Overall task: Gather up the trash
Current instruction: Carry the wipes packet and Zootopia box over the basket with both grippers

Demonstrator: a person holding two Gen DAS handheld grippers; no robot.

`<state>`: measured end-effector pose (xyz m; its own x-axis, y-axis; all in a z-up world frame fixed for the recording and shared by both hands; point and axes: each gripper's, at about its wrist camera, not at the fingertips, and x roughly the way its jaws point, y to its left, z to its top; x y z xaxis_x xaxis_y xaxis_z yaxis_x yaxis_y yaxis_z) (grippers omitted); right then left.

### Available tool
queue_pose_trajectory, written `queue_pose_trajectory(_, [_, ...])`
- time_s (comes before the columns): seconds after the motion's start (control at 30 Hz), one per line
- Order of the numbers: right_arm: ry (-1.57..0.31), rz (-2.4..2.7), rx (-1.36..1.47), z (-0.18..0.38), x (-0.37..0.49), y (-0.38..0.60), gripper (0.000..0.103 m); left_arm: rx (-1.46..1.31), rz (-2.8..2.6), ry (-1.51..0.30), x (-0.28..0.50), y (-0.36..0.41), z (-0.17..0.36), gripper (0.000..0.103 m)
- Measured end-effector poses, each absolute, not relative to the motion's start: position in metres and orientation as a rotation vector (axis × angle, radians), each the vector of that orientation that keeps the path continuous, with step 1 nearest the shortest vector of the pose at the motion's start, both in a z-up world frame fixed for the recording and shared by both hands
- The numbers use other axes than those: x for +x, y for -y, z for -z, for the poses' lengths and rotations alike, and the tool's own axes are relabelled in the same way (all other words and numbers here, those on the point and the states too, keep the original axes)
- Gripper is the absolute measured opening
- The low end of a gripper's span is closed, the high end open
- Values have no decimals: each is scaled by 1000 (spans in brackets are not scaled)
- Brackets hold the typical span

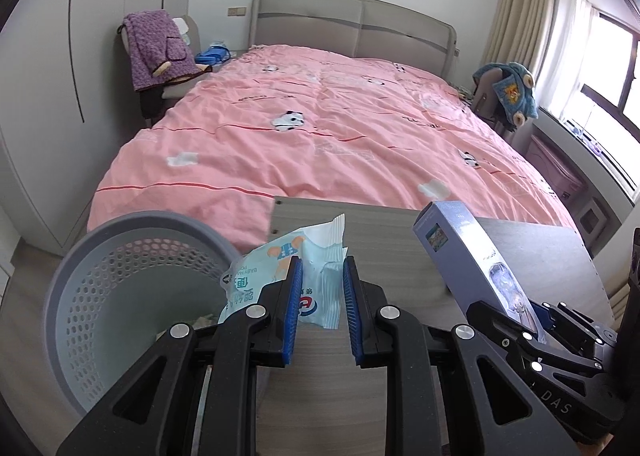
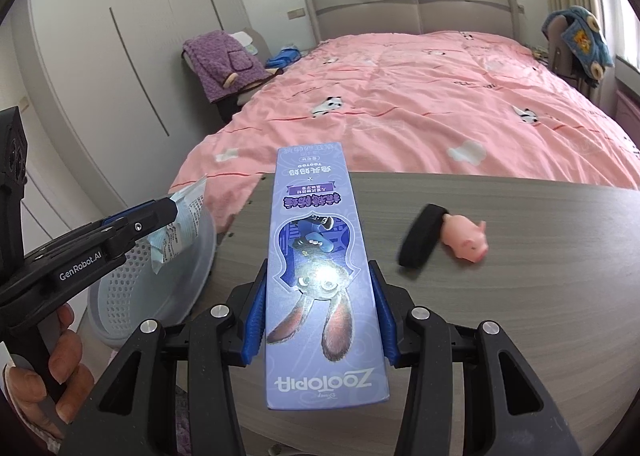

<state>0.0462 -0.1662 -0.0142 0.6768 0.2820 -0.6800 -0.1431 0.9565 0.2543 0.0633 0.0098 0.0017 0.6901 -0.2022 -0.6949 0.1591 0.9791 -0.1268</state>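
L gripper (image 1: 320, 284) is held level at the near-left table edge, jaws clamped on a light-blue wipes packet (image 1: 316, 276); the packet sticks up and leans left over the rim of the waste basket (image 1: 120, 280). In the right wrist view the person's hand (image 2: 44, 368) grips the L tool's handle at far left. R gripper (image 2: 320, 316) sits to the right, jaws clamped on both long sides of a purple Zootopia box (image 2: 320, 276), which points away toward the bed.

Basket: grey, perforated wall, just beside the table's left edge; some scraps at its bottom, can't tell what.

Table (image 2: 520, 316): grey wood grain, w/ a pink pig toy (image 2: 466, 240) touching a black band (image 2: 420, 236) right of the box. Beyond is a bed (image 1: 340, 128) w/ pink duvet, grey headboard; white wardrobe at left, window at right.
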Motion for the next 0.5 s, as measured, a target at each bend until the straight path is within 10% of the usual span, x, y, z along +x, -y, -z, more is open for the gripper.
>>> queue_pose_trajectory(0.5, [-828, -425, 100, 15, 78, 56, 45, -90, 23, -816, 62, -113, 17, 20])
